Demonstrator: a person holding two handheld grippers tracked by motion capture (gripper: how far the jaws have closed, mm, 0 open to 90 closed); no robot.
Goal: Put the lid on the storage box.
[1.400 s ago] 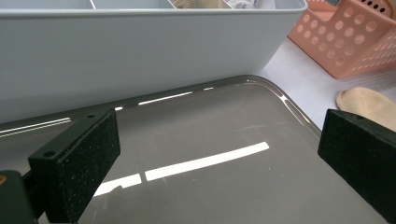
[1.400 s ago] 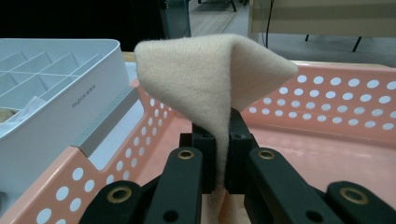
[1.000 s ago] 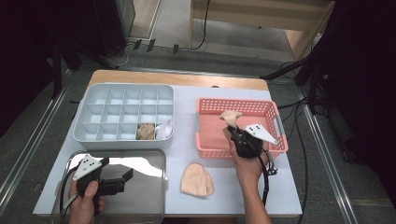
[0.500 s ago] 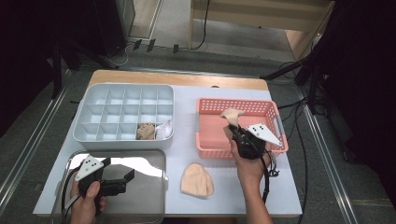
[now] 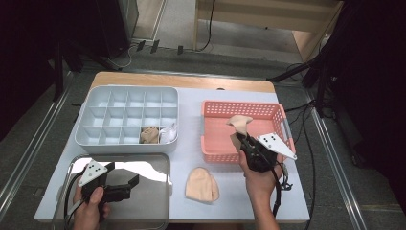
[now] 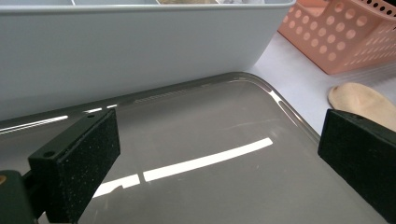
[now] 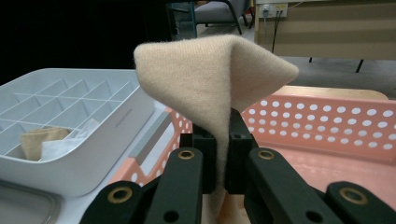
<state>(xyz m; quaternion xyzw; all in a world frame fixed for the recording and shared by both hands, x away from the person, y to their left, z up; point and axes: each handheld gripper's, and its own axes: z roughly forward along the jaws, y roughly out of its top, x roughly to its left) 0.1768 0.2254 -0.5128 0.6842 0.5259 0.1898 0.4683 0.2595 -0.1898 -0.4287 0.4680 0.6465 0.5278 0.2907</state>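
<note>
Right gripper view: beige sock [image 7: 205, 79] folded, fuzzy, pinched in right gripper [image 7: 222, 158].

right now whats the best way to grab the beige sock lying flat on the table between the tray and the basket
Take the beige sock across its narrower end nearest the pink basket, coming straight down from above. It lies flat and limp on the table, so a side approach would likely push it. The open left hand-held gripper, over the metal tray, is free.
</note>
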